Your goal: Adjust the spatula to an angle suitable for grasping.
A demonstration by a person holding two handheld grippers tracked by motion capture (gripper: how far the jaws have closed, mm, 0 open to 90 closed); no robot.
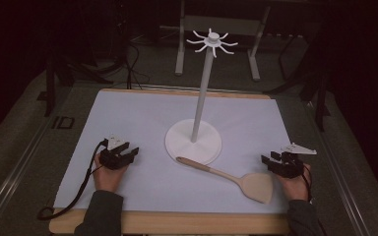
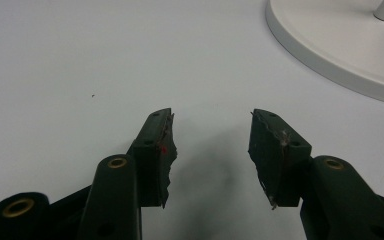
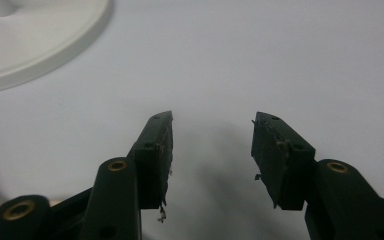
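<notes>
Wooden spatula (image 1: 231, 178) lay flat on white mat (image 1: 142, 113), handle tip touching stand base (image 1: 193, 142), blade near right gripper (image 1: 275, 161). Both claws stood apart, empty; left gripper (image 1: 126, 154) rested well left of base. Likely step: pick up spatula for hooks (image 1: 211, 41) (judgement only). Best approach: lower right jaws astride handle near blade, close squarely, lift level, avoid nudging stand.

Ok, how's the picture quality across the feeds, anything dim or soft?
High view: dim room, only the white mat lit, wooden spatula clear. Left gripper view: sharp fingers, soft shadow between them, stand base slightly soft. Right gripper view: fingers crisp, stand base blurred, corners darkened.
</notes>
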